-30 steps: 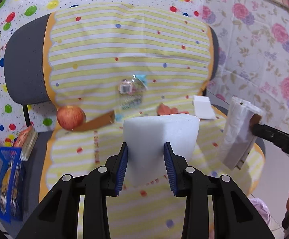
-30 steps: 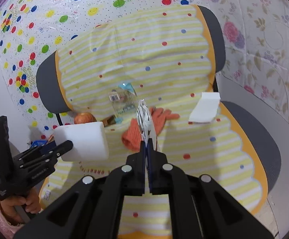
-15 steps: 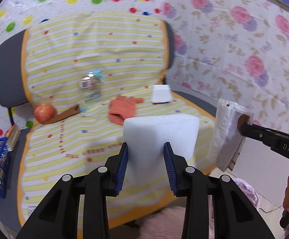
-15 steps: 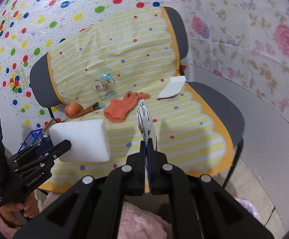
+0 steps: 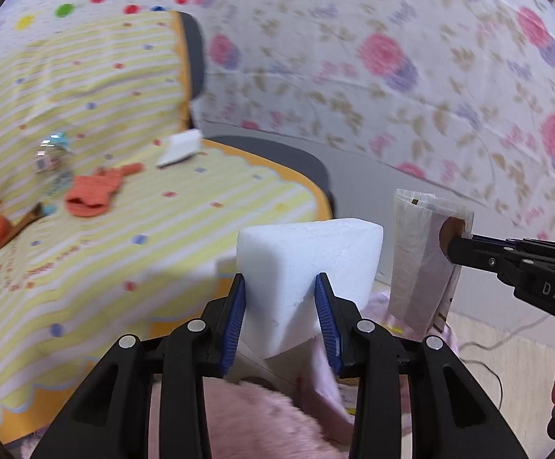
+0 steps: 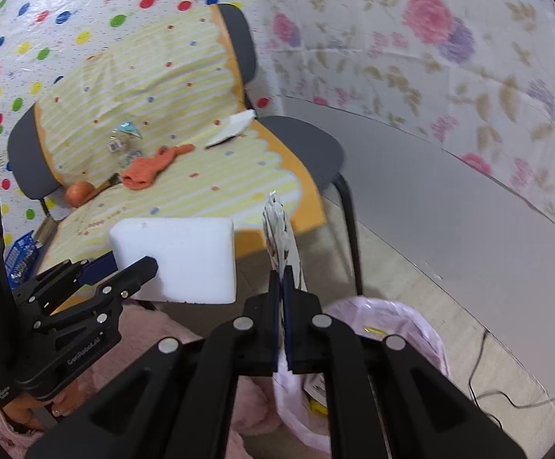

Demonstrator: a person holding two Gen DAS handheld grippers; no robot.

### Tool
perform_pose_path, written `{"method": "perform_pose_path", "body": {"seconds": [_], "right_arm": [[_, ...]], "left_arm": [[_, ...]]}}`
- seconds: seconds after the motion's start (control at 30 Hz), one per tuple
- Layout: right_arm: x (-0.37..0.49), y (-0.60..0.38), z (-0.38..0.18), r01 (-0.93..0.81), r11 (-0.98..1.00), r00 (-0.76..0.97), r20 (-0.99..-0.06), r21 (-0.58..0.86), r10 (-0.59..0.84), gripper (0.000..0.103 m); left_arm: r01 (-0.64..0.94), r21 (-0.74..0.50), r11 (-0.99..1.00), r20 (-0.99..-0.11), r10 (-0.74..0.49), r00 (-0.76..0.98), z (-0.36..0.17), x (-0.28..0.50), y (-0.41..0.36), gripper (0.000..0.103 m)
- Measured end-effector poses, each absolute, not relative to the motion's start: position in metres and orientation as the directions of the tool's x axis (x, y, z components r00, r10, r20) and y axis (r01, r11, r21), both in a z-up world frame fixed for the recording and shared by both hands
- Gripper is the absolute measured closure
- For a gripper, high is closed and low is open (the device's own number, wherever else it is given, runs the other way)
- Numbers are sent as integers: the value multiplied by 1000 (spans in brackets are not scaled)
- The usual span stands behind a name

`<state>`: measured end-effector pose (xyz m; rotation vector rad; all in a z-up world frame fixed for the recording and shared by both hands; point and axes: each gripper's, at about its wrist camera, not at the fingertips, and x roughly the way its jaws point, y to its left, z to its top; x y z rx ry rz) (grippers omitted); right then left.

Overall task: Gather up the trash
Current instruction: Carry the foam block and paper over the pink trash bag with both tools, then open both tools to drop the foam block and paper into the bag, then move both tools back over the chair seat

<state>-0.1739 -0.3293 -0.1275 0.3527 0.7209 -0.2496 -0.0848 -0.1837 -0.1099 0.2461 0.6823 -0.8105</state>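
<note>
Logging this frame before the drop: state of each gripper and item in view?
left gripper: shut on foam block
right gripper: shut on wrapper
bin: open, pink liner, trash inside
glove: lying on chair
apple: on chair
plastic packet: against backrest

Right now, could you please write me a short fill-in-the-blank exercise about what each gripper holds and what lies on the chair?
1. The left gripper is shut on a white ____ block.
2. The right gripper pinches a flat paper ____.
3. Below the right gripper stands a bin lined with a ____ bag.
4. On the chair lies an ____ glove.

Missing words: foam; wrapper; pink; orange
</note>
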Motion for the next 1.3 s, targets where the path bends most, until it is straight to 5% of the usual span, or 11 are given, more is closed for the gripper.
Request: {"method": "perform_pose_path", "body": {"seconds": [0.47,0.63,1.3], "right_arm": [[-208,-382,-173,489,837,652,-741,247,-163,98],[-213,-388,-175,508,826,645,-743,242,-179,74],[-154,-326,-113,294,923,760,-647,249,-67,73]], "left_arm": [[857,-76,510,-719,-623,307,-143,-108,-264,57],[868,-73,491,-732,-617,288,-146,-111,-271,35],[656,-52,753,-697,-498,516,-95,-63,-149,35]]}}
